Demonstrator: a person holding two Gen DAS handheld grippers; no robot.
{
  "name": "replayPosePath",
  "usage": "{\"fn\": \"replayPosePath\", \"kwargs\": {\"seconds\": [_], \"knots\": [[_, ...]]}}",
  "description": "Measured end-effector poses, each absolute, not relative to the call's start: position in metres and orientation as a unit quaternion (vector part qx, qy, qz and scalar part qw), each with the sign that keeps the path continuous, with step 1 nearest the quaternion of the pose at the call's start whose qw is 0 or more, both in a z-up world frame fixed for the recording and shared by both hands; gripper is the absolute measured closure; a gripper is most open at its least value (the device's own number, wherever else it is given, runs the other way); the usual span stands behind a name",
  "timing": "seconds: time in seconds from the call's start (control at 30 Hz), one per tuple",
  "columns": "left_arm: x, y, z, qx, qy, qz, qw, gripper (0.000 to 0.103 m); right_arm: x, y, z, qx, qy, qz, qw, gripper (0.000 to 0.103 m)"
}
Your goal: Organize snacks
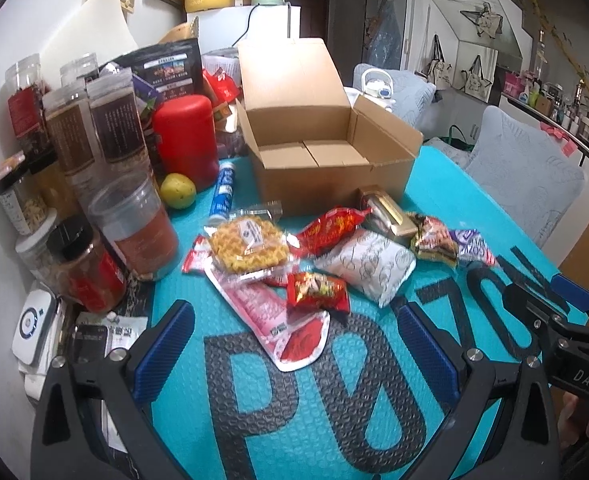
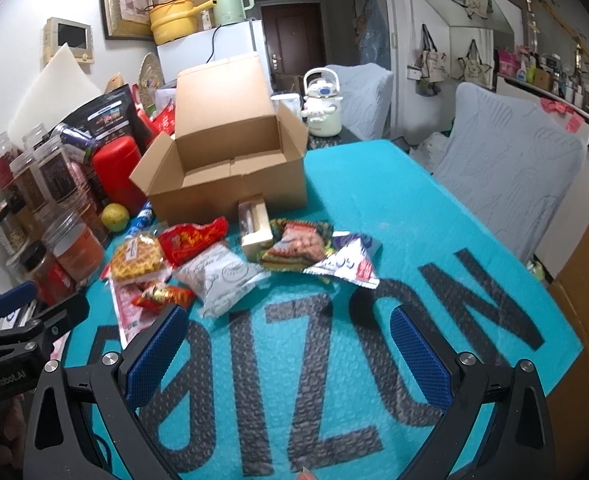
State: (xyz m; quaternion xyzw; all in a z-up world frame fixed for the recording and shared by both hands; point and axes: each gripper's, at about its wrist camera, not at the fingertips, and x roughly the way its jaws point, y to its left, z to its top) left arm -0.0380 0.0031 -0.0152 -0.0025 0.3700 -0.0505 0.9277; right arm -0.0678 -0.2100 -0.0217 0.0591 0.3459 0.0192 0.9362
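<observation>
Open cardboard box (image 1: 326,140) on the bench (image 1: 434,184); snack packets (image 1: 250,248) heaped just before the box. Left gripper (image 1: 294,344) and right gripper (image 2: 286,344): fingers wide, empty.

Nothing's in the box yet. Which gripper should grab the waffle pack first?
Probably left. The left gripper is open and faces the waffle pack directly; from the right gripper, also open, the pack sits far left, beyond other snacks. The cardboard box is empty.

On the counter (image 1: 446,184), the open cardboard box (image 1: 326,140) stands at the far side, with the snack packets (image 1: 314,256) scattered just near of it. Jars (image 1: 74,132) crowd the left edge, and a round fruit (image 1: 178,191) and a tube (image 1: 223,192) lie between them and the box.
</observation>
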Motion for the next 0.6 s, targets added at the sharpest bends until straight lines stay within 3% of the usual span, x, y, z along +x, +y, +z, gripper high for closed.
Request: {"fn": "replayPosePath", "kwargs": {"seconds": [0.6], "knots": [[-0.017, 0.01, -0.065, -0.023, 0.419, -0.035, 0.907, 0.0, -0.053, -0.207, -0.078, 0.069, 0.391, 0.055, 0.916, 0.0]]}}
